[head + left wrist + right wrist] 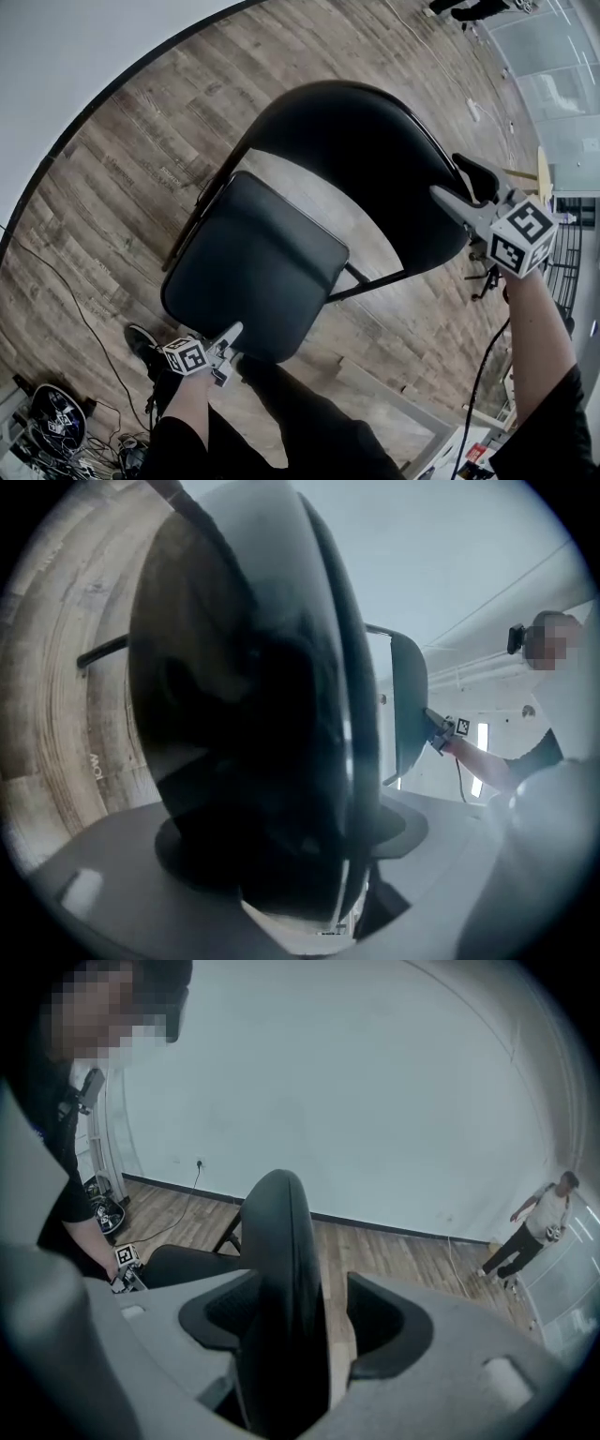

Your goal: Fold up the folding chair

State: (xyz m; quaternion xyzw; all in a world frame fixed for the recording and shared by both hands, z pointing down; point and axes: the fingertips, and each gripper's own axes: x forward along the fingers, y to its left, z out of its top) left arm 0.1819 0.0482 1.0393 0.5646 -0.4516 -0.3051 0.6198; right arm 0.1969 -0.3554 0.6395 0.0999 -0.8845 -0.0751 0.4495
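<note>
A black folding chair stands open on the wood floor, with its padded seat (253, 262) below its curved backrest (366, 159). My left gripper (228, 354) is at the seat's front edge. In the left gripper view the seat (253, 714) fills the space between the jaws of that gripper (295, 832), and darkness hides any contact. My right gripper (457, 187) straddles the backrest's top edge. In the right gripper view the backrest (281, 1241) runs between the wide jaws of that gripper (300, 1316), with floor showing beside it.
Cables and a dark helmet-like object (56, 422) lie on the floor at the lower left. My shoe (141, 342) is beside the seat. A wooden table (544, 178) and glass partitions are at the right. A person (530, 1232) stands far off by the wall.
</note>
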